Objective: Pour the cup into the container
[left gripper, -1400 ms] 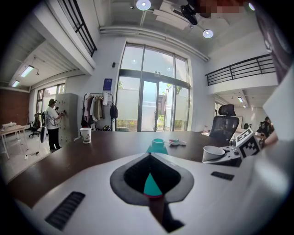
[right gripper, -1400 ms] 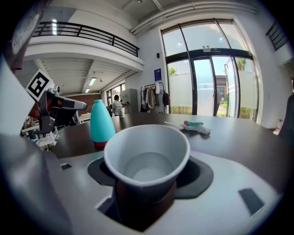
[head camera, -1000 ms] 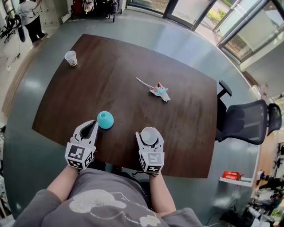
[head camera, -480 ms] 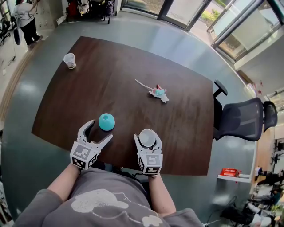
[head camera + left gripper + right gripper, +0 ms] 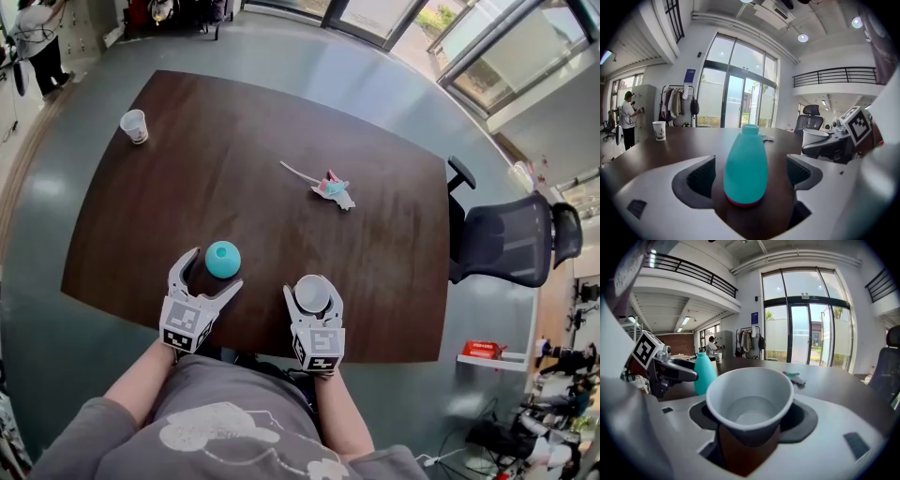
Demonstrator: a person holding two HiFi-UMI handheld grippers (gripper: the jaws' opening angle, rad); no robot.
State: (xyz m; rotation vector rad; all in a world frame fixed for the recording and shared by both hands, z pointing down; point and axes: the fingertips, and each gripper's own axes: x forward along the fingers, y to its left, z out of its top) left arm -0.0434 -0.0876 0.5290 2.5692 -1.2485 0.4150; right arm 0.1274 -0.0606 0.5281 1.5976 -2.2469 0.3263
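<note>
A teal bottle [image 5: 222, 259] with an open neck stands upright on the dark wooden table [image 5: 281, 112]. My left gripper [image 5: 215, 271] is just behind it, and its jaws are opening. In the left gripper view the bottle [image 5: 746, 166] stands between the pads of the left gripper [image 5: 750, 173] without touching them. My right gripper [image 5: 314, 298] is shut on a white paper cup [image 5: 313, 292] near the table's front edge. The cup [image 5: 750, 399] stays upright in the right gripper [image 5: 752, 423], and I cannot tell what is in it.
A second paper cup [image 5: 134, 126] stands at the table's far left corner. A small pink and teal wrapper [image 5: 331, 187] lies past the middle. A black office chair [image 5: 511, 246] stands to the right, and a person [image 5: 36, 33] is far off at the back left.
The left gripper's jaws went from shut to wide apart and now stand on either side of the teal bottle. The right gripper kept its hold on the cup.
</note>
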